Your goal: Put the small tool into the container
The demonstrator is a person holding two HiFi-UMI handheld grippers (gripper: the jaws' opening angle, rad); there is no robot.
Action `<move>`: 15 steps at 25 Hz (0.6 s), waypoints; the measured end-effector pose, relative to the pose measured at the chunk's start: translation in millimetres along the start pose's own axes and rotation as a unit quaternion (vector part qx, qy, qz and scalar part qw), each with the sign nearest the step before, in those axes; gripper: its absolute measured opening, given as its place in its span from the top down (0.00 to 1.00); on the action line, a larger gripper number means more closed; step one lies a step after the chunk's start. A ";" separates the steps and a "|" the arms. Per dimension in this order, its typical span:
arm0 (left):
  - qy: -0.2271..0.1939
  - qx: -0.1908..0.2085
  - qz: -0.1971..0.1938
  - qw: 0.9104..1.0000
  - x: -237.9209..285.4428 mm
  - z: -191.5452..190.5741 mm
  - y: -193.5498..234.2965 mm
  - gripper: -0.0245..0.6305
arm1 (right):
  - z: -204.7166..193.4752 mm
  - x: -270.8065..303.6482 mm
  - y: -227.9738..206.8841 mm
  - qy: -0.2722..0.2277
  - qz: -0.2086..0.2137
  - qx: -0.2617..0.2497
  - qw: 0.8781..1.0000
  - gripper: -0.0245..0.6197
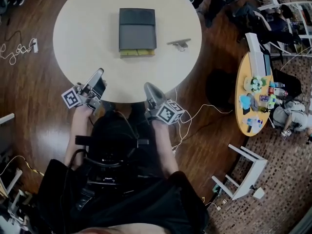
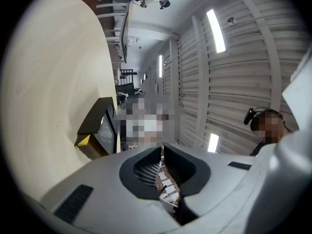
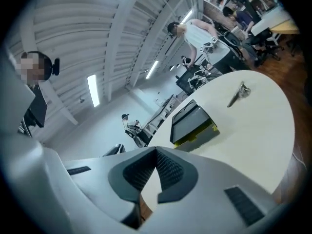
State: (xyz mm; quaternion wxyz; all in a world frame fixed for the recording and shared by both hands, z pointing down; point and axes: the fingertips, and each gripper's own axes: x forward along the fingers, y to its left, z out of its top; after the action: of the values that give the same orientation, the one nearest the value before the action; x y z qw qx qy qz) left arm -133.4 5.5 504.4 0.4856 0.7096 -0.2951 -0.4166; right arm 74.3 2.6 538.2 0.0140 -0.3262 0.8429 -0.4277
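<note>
A dark lidded container with a yellow base stands at the middle of the round white table. The small metal tool lies on the table just right of it. Both grippers hover at the table's near edge, well short of both things. My left gripper is shut with nothing in it, and my right gripper is also shut and empty. The left gripper view shows its closed tips with the container off to the left. Beyond my right gripper, that gripper's view shows the container and the tool.
A small yellow side table with bottles and clutter stands to the right on the wooden floor. A white stool lies at lower right. Cables trail on the floor at left. A person in white stands beyond the table.
</note>
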 end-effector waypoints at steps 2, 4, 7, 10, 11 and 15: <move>-0.010 0.011 0.016 1.000 9.5 -1.0 5.7 0.94 | 5.7 8.2 -12.4 0.013 0.010 -0.016 1.000 0.99; -0.017 0.026 0.027 0.999 20.7 -2.5 6.9 0.94 | 15.5 20.0 -25.0 0.031 0.016 -0.045 0.998 0.95; -0.019 0.044 0.051 0.998 40.0 -10.2 14.2 0.94 | 25.9 39.0 -50.1 0.077 0.020 -0.110 0.991 0.90; -0.020 0.068 0.077 0.995 53.0 -17.8 24.8 0.94 | 19.4 52.9 -75.2 0.130 0.036 -0.191 0.972 0.83; -0.021 0.080 0.083 0.993 58.6 -15.2 27.3 0.94 | 16.2 61.7 -84.1 0.150 0.043 -0.227 0.961 0.79; -0.057 0.107 0.101 0.988 72.0 8.8 28.1 0.94 | 8.2 92.9 -93.4 0.221 0.072 -0.380 0.895 0.72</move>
State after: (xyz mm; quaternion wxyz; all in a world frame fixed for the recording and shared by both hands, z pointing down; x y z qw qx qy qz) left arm -107.1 -67.7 507.2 0.4287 0.6994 -0.4350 -0.3713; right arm 54.0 -94.8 624.9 -0.2670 -0.1424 0.9437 -0.1335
